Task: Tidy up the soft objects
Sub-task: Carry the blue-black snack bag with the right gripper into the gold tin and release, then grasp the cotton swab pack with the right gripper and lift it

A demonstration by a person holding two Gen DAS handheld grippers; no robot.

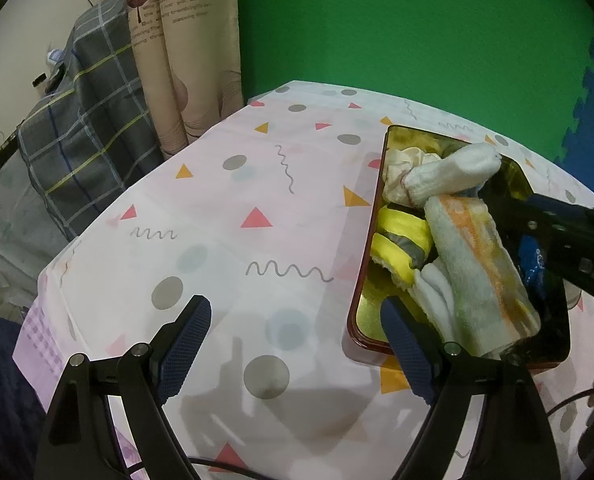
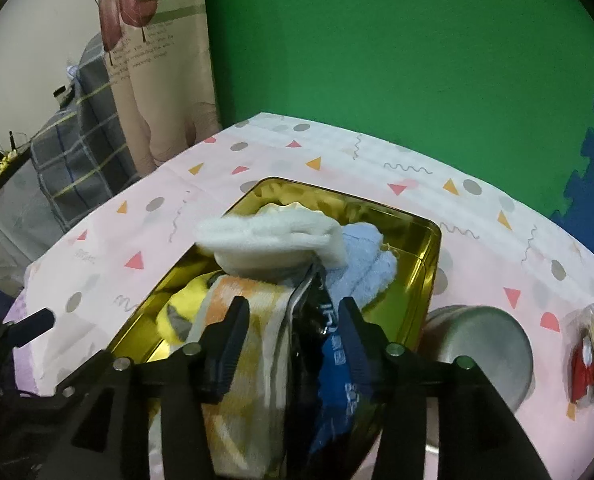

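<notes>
A gold tin point(image 1: 371, 216) with a red rim stands on the patterned tablecloth point(image 1: 257, 184), packed with soft things: a white sock point(image 1: 453, 174), an orange-striped towel point(image 1: 477, 256) and a yellow-and-grey piece point(image 1: 401, 244). The right wrist view adds a light blue cloth point(image 2: 369, 264) and a dark blue printed cloth point(image 2: 337, 364). My right gripper point(image 2: 293, 304) reaches into the tin point(image 2: 433, 264), jaws partly apart, the dark blue cloth lying loose between them beside the towel point(image 2: 241, 360). My left gripper point(image 1: 295, 306) hangs open above the bare cloth, its right finger over the tin's near corner.
A metal cup point(image 2: 485, 344) stands right of the tin, with a small red-and-yellow packet point(image 2: 589, 356) beyond it. A grey plaid cloth point(image 1: 89, 128) and a curtain point(image 1: 185, 80) lie past the table's left edge. A green wall point(image 1: 397, 32) stands behind.
</notes>
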